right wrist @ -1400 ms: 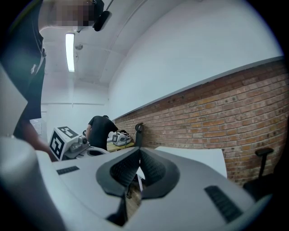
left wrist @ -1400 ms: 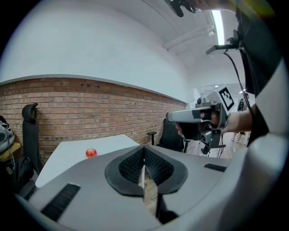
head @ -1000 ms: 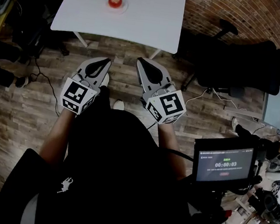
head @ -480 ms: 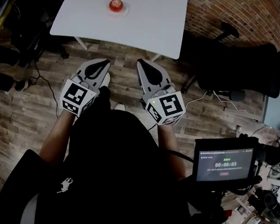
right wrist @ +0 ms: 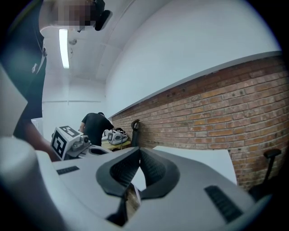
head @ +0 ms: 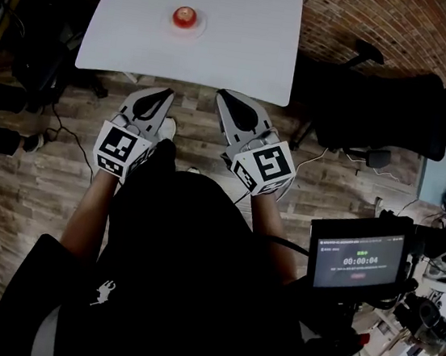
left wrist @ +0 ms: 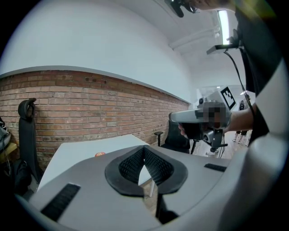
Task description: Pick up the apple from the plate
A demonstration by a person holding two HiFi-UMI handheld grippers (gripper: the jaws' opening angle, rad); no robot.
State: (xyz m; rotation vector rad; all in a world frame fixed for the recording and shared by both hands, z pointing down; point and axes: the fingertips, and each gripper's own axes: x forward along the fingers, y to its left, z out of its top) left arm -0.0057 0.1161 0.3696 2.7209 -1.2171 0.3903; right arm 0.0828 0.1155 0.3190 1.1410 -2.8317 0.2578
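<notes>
Both tongs were shut and empty. The left gripper (left wrist: 144, 149) had its ribbed pads meeting at the tips with nothing between them, and the right gripper (right wrist: 139, 150) stood the same way. Held side by side, they had travelled forward together over the last second. In the head view the white table (head: 248, 46) had drawn closer. Its near edge now lay just ahead of both tips, where a wider strip of wooden floor (head: 46, 158) had separated them a moment earlier. The apple (head: 184, 16) sat untouched on its small plate (head: 197, 25) toward the far left of the tabletop (a small red spot beyond the left jaws too), well apart from either gripper. By my reading the approach was under way. Neither gripper had opened yet, and one would have to before any grasp.
</notes>
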